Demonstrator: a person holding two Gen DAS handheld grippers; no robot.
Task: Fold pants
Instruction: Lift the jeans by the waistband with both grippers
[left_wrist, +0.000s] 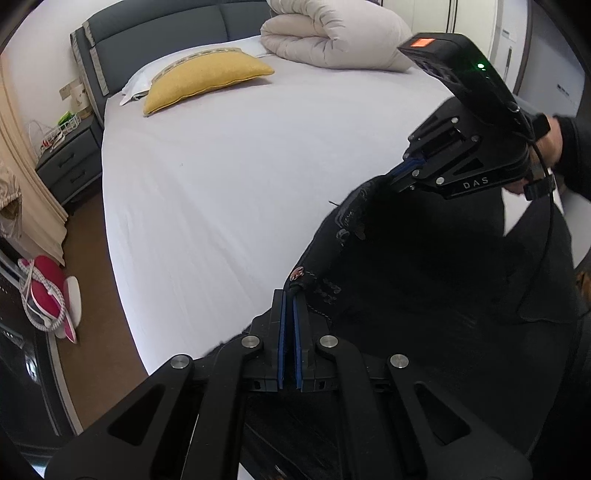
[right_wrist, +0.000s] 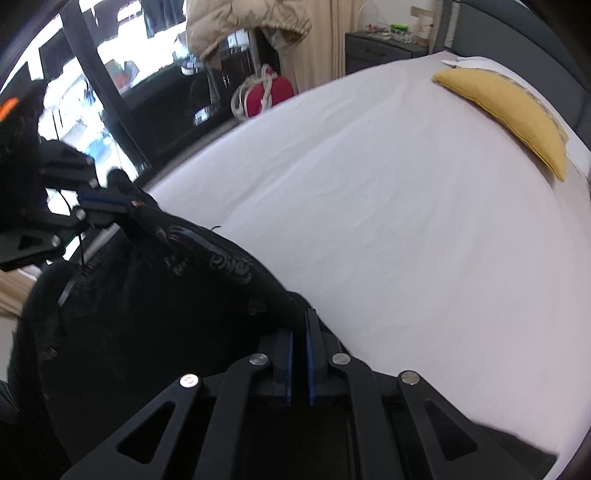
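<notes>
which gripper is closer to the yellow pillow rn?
Hard to call, probably right. Right gripper and left gripper both pinch the black pants waistband at the foot of the bed, far from the yellow pillow.

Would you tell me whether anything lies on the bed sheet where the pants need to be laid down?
Nothing visible does. The pants hang between the left gripper and right gripper; the sheet ahead is bare. The yellow pillow and rolled duvet sit far off by the headboard.
</notes>
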